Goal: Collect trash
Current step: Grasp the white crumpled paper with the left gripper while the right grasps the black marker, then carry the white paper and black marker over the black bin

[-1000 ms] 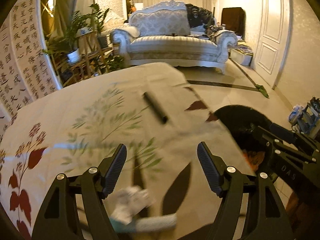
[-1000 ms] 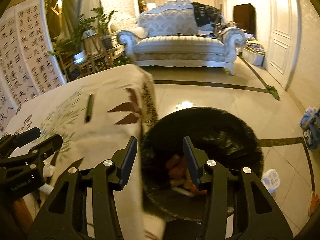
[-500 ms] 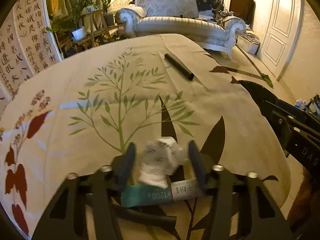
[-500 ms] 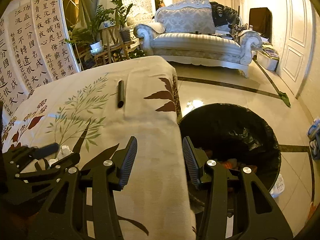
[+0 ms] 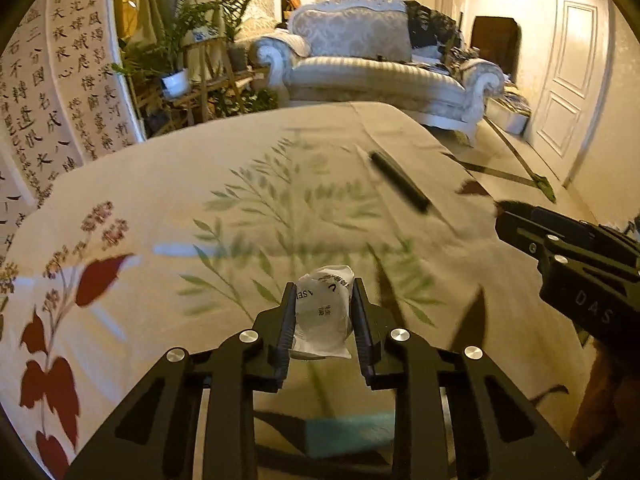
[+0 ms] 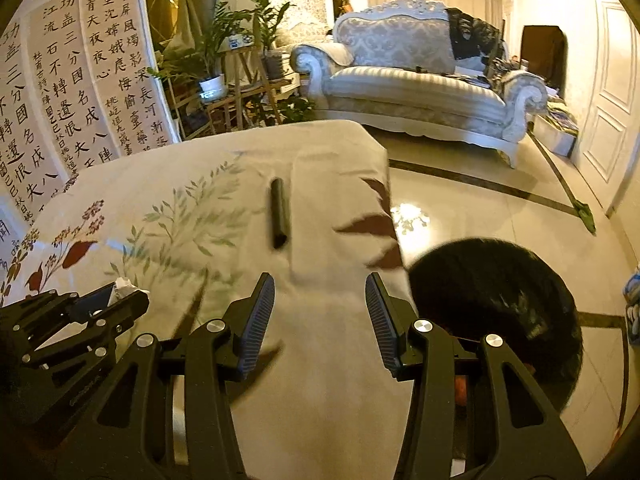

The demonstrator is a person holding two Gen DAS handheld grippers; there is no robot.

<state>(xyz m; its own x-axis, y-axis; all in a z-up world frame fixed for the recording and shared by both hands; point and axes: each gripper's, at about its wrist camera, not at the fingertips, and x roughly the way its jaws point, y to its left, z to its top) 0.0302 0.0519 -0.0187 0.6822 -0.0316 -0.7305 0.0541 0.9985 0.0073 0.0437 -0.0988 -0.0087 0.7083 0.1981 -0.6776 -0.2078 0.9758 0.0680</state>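
Left gripper (image 5: 324, 312) fingers just closed, pinching crumpled wrapper (image 5: 323, 316), right gripper (image 6: 320, 316) fingers spread

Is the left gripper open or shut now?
Shut on the crumpled white wrapper: the left gripper's fingers have just been closing and press its sides.

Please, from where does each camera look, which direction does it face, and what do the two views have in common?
Left wrist: on the left hand-held gripper, looking down across the table at the crumpled white wrapper it clamps; right hand-held gripper at the right edge.
Right wrist: on the right hand-held gripper, open over the tablecloth, black bin beside.
Shared: black pen, sofa.
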